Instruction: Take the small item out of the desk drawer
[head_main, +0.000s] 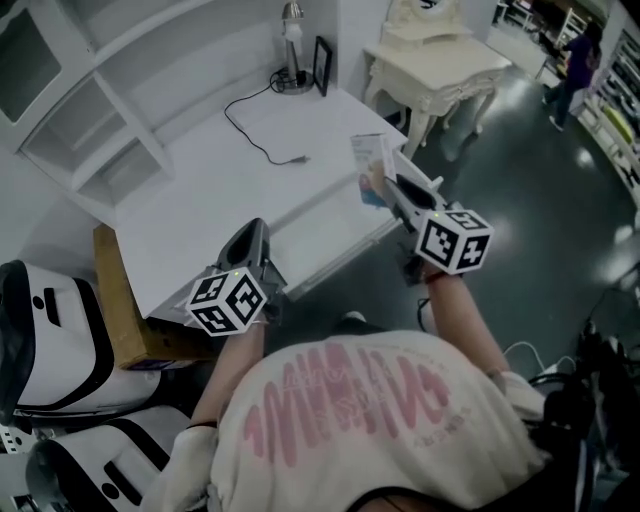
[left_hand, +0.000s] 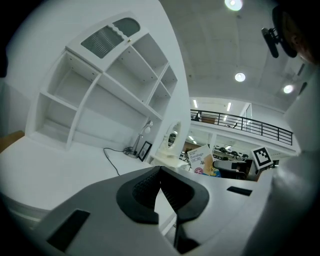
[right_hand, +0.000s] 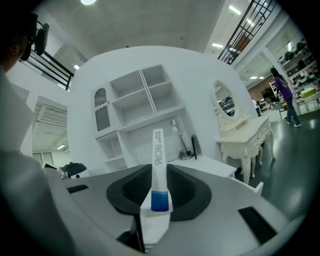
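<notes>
My right gripper (head_main: 388, 172) is shut on a small flat box (head_main: 369, 168), white with a blue band and a cartoon print, and holds it above the right end of the white desk (head_main: 220, 200). In the right gripper view the box (right_hand: 159, 160) stands edge-on between the pads (right_hand: 180, 187). From the left gripper view, the box's printed face (left_hand: 200, 160) shows beside the right gripper's marker cube (left_hand: 263, 157). My left gripper (head_main: 254, 234) hovers over the desk's front edge. Its jaws (left_hand: 160, 172) are shut with nothing in them. I see no open drawer.
A lamp (head_main: 292, 40), a black picture frame (head_main: 322, 65) and a loose cable (head_main: 262, 138) lie at the desk's back. White shelves (head_main: 90, 90) rise behind it. A cream dressing table (head_main: 440, 60) stands to the right, a brown board (head_main: 120, 300) at the left. A person (head_main: 575, 60) is far off.
</notes>
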